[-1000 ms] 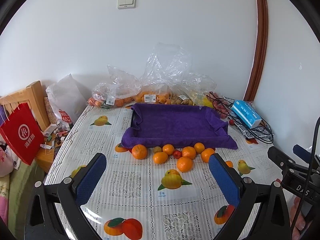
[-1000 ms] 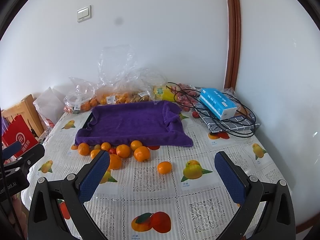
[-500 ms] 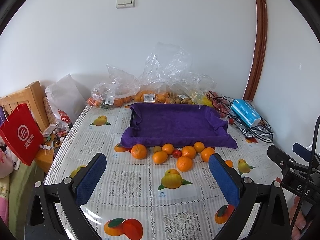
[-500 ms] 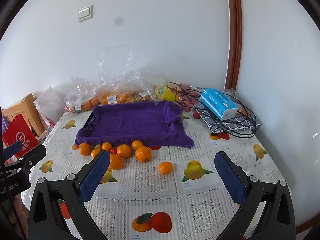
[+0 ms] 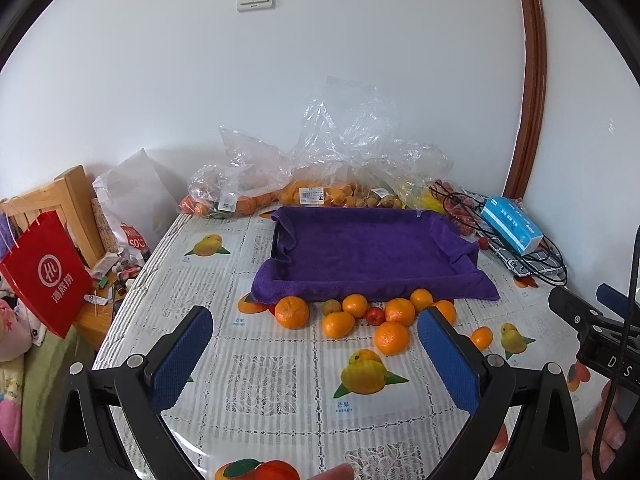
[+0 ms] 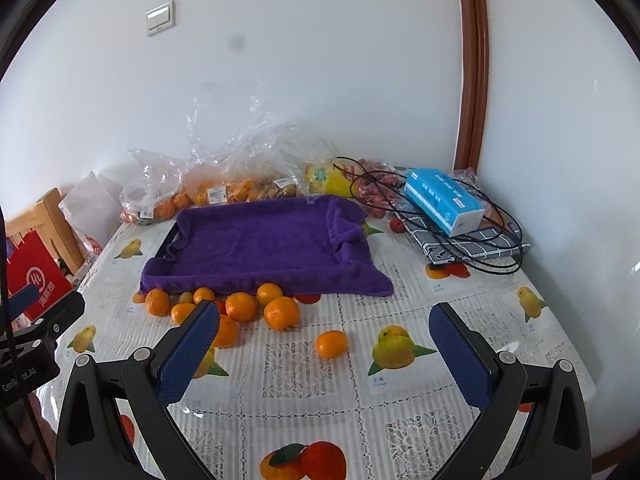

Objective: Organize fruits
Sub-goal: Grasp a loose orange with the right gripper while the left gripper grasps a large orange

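From your left wrist camera, your left gripper (image 5: 314,330) hangs over the near part of the table with its jaws spread wide and nothing between them; the pads (image 5: 182,358) are blue and finely dimpled, on matte black arms. Ahead, a cluster of round, glossy oranges (image 5: 362,318) lies on the tablecloth (image 5: 280,376), bunched just in front of the tray's near edge, with one small red fruit (image 5: 375,315) among them. The tray (image 5: 372,254) is rectangular and draped in a plush purple towel whose corners sag in folds. Behind it, crinkled clear plastic bags (image 5: 320,176) of fruit lean at the white wall. A glossy red paper bag (image 5: 46,274) hangs beside a wooden chair (image 5: 76,204) to the left. At the right edge you see your other tool's black frame.

From your right wrist camera, your right gripper (image 6: 324,334) is likewise wide apart and empty, with the same blue textured pads (image 6: 460,360). One orange (image 6: 331,343) sits alone on the cloth, apart from the main group (image 6: 240,306), which touches the towel's hanging hem. The tablecloth is a shiny plastic sheet printed with lace squares and fruit pictures. To the right, a blue tissue pack (image 6: 442,200) rests on a folded checked cloth (image 6: 472,246), with black cable (image 6: 492,260) looped around it. A brown wooden trim (image 6: 474,64) runs up the corner, and a light switch (image 6: 160,19) is on the wall.
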`<action>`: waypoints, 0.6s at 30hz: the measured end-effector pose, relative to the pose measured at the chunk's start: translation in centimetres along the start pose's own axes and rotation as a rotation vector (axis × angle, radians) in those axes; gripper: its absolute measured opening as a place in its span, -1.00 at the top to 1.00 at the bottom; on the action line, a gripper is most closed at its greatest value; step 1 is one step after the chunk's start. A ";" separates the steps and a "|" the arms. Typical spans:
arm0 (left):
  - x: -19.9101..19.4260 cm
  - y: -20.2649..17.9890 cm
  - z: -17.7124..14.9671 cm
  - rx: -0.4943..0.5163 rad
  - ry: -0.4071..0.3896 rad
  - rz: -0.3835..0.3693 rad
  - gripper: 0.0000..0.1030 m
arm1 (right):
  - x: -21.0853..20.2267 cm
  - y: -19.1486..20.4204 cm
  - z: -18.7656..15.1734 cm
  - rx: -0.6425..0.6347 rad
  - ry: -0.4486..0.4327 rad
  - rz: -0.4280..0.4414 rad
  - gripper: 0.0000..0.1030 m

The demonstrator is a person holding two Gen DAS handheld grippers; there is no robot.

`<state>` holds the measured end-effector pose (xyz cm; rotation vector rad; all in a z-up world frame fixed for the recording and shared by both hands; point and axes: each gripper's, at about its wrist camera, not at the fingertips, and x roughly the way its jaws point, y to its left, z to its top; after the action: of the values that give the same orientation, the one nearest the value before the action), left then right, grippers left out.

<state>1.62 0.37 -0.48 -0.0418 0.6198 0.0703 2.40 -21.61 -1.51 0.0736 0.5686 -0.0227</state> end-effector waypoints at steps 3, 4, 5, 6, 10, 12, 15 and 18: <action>1.6 0.4 -0.1 -0.015 0.021 -0.008 -0.99 | 1.4 -0.3 -0.1 -0.004 0.009 -0.031 -1.00; 2.1 0.5 -0.2 -0.015 0.025 -0.012 -0.99 | 1.9 -0.5 -0.2 -0.001 0.010 -0.036 -1.00; 2.7 0.6 -0.3 -0.015 0.031 -0.009 -0.99 | 2.4 -0.7 -0.3 0.002 0.012 -0.034 -1.00; 3.3 0.7 -0.4 -0.014 0.040 -0.004 -0.99 | 2.9 -1.0 -0.4 0.004 0.015 -0.026 -1.00; 6.0 0.8 -0.9 -0.010 0.078 -0.017 -0.99 | 5.8 -2.3 -1.1 0.034 0.051 0.009 -1.00; 7.4 0.9 -1.3 -0.012 0.098 -0.015 -0.99 | 7.3 -2.8 -1.8 0.052 0.080 0.007 -1.00; 9.2 1.1 -1.7 -0.012 0.137 -0.026 -0.99 | 9.5 -3.1 -3.0 0.066 0.128 0.039 -0.90; 10.8 1.5 -2.0 -0.024 0.178 -0.040 -0.99 | 11.8 -2.6 -4.3 0.044 0.195 0.049 -0.65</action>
<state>9.10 2.32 -8.38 -0.0838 0.7962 0.0355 9.87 -23.89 -11.66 0.1337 0.7613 0.0200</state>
